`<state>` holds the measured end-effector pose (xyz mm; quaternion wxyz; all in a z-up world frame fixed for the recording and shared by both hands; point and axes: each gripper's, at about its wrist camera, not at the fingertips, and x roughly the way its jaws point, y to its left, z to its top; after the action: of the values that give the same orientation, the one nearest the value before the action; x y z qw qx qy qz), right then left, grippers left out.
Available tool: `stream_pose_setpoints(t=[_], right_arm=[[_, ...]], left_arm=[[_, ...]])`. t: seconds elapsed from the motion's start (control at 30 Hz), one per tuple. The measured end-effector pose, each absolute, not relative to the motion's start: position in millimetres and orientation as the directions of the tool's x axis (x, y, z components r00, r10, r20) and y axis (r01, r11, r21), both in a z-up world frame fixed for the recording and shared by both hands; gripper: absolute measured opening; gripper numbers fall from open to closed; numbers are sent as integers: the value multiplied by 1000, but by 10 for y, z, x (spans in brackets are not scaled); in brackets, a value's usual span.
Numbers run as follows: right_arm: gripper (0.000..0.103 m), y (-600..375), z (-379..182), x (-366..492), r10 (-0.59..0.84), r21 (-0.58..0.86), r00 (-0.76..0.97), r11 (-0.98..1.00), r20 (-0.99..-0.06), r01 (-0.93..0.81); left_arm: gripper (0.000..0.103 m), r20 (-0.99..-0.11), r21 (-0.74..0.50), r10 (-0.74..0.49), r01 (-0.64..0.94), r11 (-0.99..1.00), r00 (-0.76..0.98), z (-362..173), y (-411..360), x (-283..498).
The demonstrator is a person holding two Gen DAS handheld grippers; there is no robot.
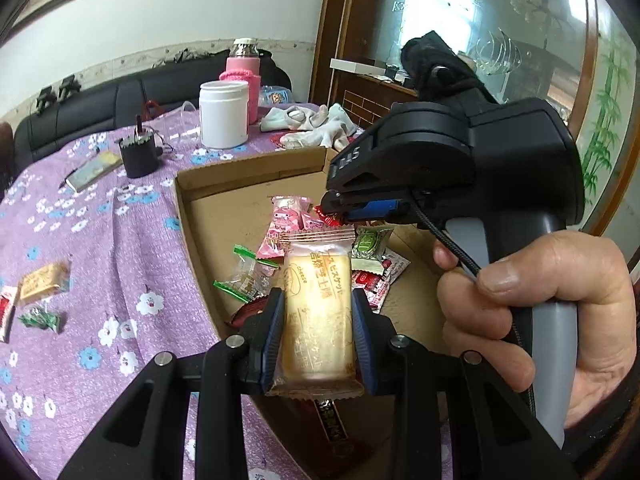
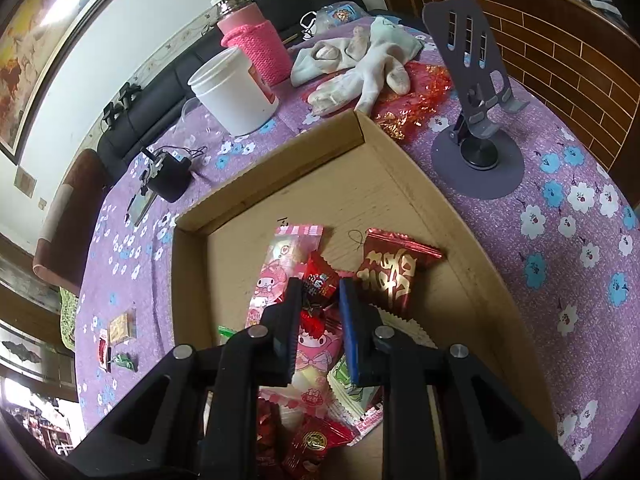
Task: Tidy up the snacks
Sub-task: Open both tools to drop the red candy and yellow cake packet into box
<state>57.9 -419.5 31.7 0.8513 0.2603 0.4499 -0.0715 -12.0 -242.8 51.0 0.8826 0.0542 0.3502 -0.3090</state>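
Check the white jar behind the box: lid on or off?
Off. The white jar shows an open mouth with a bare rim; no lid on it.

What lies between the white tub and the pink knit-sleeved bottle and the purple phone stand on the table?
In the right wrist view, crumpled white gloves and a red-gold foil wrapper lie between the white tub with the pink bottle and the phone stand.

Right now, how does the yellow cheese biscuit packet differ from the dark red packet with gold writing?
The cheese biscuit packet is pale yellow with a clear wrapper; the dark red packet is opaque foil with gold characters. The cheese biscuit packet is clamped in the left gripper above the cardboard box; the dark red packet lies inside it. Both are sealed snacks.
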Motion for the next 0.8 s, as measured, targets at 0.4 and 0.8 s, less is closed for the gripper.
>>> stream_pose_setpoints(t=[0.4, 0.8], right_arm=[[21, -4200, 316, 581, 100, 368, 585, 857, -805, 360], [22, -4193, 322, 582, 95, 361, 586, 862, -805, 356]], left_arm=[[33, -641, -83, -496, 589, 804, 586, 520, -2426, -143], [34, -635, -85, -501, 591, 802, 588, 530, -2419, -126]])
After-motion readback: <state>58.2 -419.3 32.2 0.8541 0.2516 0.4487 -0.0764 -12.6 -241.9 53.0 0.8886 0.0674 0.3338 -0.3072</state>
